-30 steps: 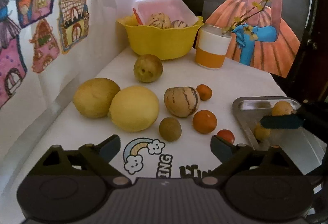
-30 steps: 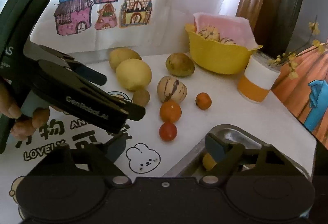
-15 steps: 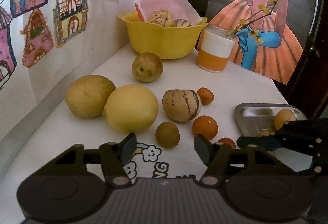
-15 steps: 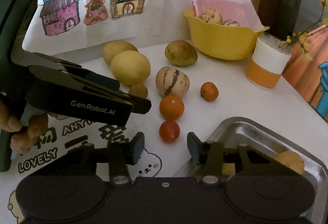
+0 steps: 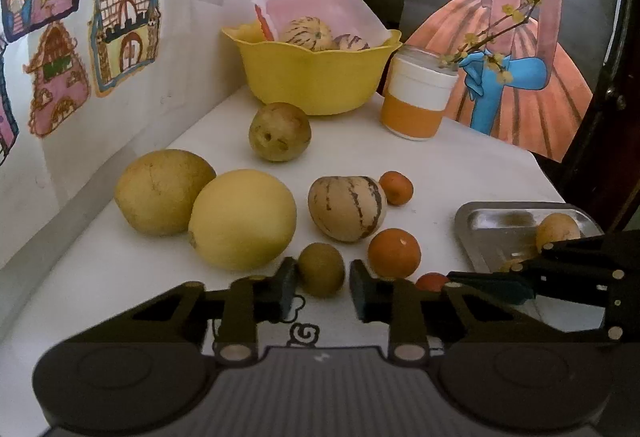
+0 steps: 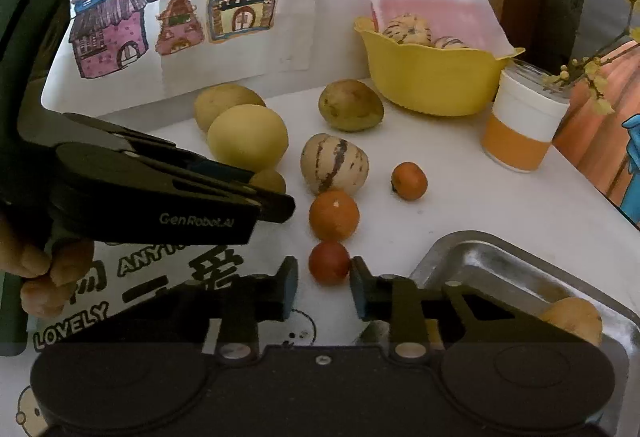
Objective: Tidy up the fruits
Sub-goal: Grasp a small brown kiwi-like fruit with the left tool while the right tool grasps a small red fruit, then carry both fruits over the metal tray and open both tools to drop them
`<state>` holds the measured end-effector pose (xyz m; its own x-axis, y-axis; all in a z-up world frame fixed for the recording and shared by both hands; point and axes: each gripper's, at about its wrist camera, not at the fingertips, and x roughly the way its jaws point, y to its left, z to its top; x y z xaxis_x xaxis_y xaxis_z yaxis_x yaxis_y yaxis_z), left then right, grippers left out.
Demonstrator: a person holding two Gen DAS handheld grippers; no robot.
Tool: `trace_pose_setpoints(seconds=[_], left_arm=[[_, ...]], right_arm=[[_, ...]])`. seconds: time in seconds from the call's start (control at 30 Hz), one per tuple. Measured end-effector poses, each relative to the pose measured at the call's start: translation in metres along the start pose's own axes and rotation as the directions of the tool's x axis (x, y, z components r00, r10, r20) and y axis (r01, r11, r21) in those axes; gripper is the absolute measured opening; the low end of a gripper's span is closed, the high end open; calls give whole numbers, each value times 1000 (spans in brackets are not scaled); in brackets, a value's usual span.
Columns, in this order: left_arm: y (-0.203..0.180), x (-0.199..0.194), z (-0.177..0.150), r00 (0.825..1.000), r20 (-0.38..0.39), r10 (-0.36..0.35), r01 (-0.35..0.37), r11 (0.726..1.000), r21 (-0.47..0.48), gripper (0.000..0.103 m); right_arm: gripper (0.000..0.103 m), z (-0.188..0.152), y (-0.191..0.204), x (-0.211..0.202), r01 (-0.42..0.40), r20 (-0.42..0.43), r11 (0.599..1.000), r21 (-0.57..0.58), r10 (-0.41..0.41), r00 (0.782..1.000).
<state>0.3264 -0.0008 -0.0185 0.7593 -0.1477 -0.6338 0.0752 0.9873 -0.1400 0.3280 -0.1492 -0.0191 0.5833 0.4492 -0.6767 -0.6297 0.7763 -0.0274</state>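
The left hand-held gripper (image 5: pixel 322 287) is sitting spread around a small round olive-green fruit (image 5: pixel 321 268) w/ a dull, faintly fuzzy skin — pads either side, not yet clearly touching. The right hand-held gripper (image 6: pixel 323 287) is likewise spread, bracketing a small smooth red-orange fruit (image 6: pixel 329 262) just ahead of its tips; contact can't be told.

Risk, as I'm judging it: both fruits are round and free on the white printed cloth of the bench (image 5: pixel 460 165), so an off-centre squeeze could be squirting one out fwd. The green one could be rolling into the big smooth pale-yellow melon (image 5: pixel 242 219) just beyond-left of the left tips; the red one into the glossy round orange fruit (image 6: pixel 334 215) directly ahead of the right tips. The two tools are also working close — the left one's black body is crossing the right wrist view, so a clash is possible.

The shiny stamped metal tray (image 6: pixel 492 269), right of the right tips, is holding a matte tan fruit (image 6: pixel 572 319) — prob. the drop spot. A hard yellow scalloped plastic bowl (image 5: pixel 316 79) sits far ahead.
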Motion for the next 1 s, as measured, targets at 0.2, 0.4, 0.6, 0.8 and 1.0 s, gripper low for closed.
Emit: trace_pose_setpoints(seconds=[0.2,0.4,0.6,0.8,1.0], left_arm=[[-1,-3,-1,1000,-8,-14,14,1000,10,28],[-7,-13,-8,999,-22,-36,37,999,33,28],[-13,-27,-14,998,-28,-60,60,998,28,28],[-29,-46,-15,995,-16,-98,99,994,49,28],[-53,-58,-18,989,-13,-145,146,986,76,28]], right_arm=[[23,0,-1,-1,-3,1,1000,15,3,1000],[22,-3,-1,-12,-15,21,999,33,14,1000],[22,-10,-2,-36,-16,53,998,60,12,999],[22,-22,-10,-74,2,94,995,95,-11,996],[22,-35,-19,-104,35,123,992,118,-50,991]])
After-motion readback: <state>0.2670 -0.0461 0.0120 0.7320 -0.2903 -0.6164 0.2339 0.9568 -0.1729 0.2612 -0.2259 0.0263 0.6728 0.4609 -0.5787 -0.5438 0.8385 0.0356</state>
